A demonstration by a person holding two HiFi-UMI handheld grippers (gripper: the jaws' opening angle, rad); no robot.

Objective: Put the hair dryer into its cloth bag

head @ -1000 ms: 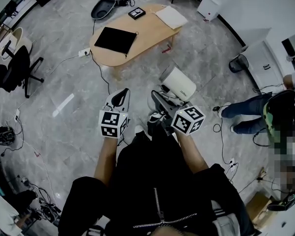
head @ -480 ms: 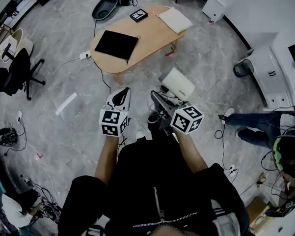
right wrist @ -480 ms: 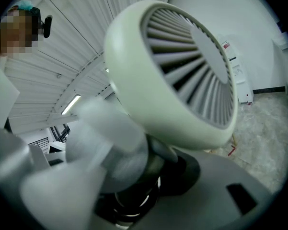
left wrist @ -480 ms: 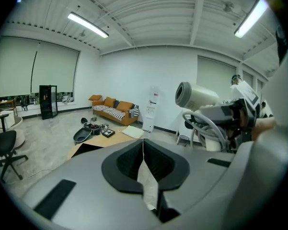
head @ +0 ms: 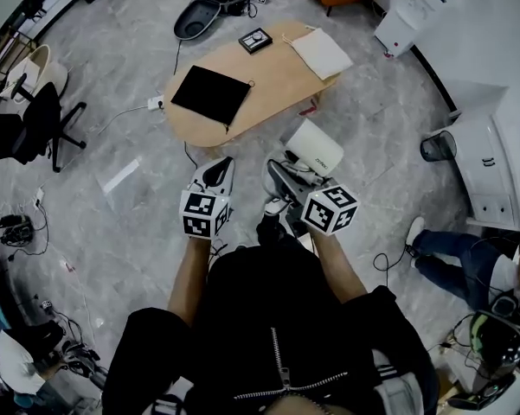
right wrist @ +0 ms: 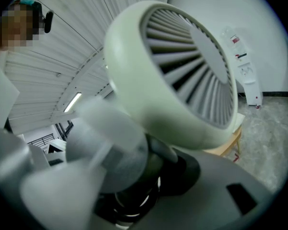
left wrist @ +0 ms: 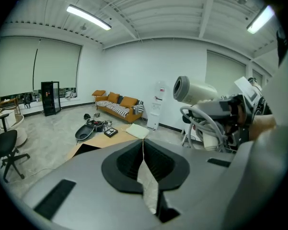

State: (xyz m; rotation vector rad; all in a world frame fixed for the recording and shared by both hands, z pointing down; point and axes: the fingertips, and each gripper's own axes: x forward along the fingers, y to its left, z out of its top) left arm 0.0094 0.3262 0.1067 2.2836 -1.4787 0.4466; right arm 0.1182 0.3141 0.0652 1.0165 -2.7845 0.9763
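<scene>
While the grey marble floor fills most of the head view, the wooden table sits in the upper middle of the frame, well ahead of the person holding the grippers. On it, a flat black rectangle lies at the left end and a white folded cloth at the right end. Which of the two is the bag, I can't tell from here. A black office chair stands at the left edge, and a second person sits on the floor at the lower right.

Now to the centre of the frame: the hair dryer, white and round-bodied, is up off the table, just right of centre and below the table's near edge. It's carried by the right gripper, whose jaws clamp the dark handle, with the slatted round end filling that gripper's view. Just beside it on the left, the left gripper has its jaws pressed together with nothing between them. Smallest of all, a little black box rests near the table's far edge, between the black rectangle and the white cloth.
</scene>
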